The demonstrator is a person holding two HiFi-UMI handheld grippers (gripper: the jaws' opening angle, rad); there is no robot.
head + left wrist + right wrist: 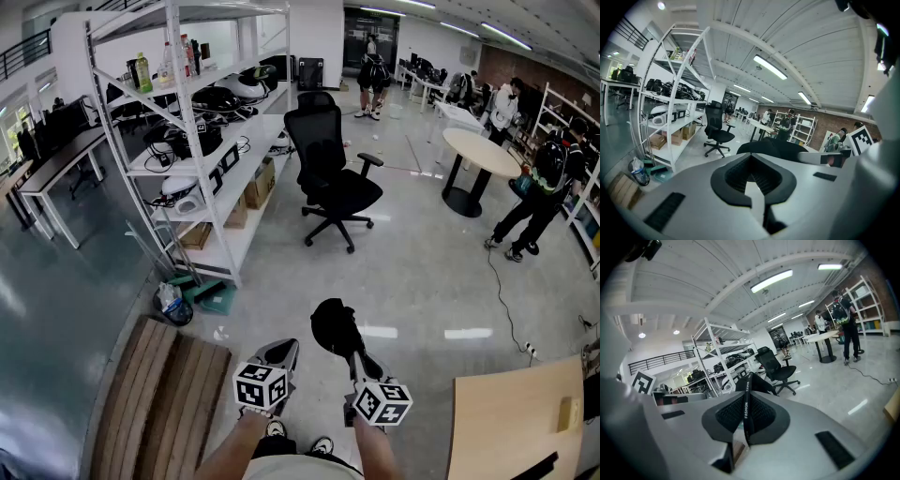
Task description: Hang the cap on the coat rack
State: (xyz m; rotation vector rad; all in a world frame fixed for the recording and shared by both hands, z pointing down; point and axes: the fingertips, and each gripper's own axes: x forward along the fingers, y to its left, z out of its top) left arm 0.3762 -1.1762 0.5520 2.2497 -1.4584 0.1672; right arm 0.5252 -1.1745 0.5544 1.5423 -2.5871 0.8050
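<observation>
A black cap [334, 325] hangs in front of me over the grey floor, with my right gripper [353, 354] shut on it. In the right gripper view a black edge of the cap [746, 408], printed "FASHION", runs between the shut jaws of the right gripper [743, 423]. My left gripper [282, 351] sits just left of the cap, apart from it. In the left gripper view the left gripper [751, 182] is shut with nothing between its pads, and the cap [774, 149] shows beyond its tips. No coat rack appears in any view.
A white shelving rack [204, 141] with boxes and gear stands at left. Ahead is a black office chair [335, 178], with a round table [480, 153] and people [542, 192] to the right. Wooden slats [159, 398] lie at lower left; a light wood tabletop [520, 422] is at lower right.
</observation>
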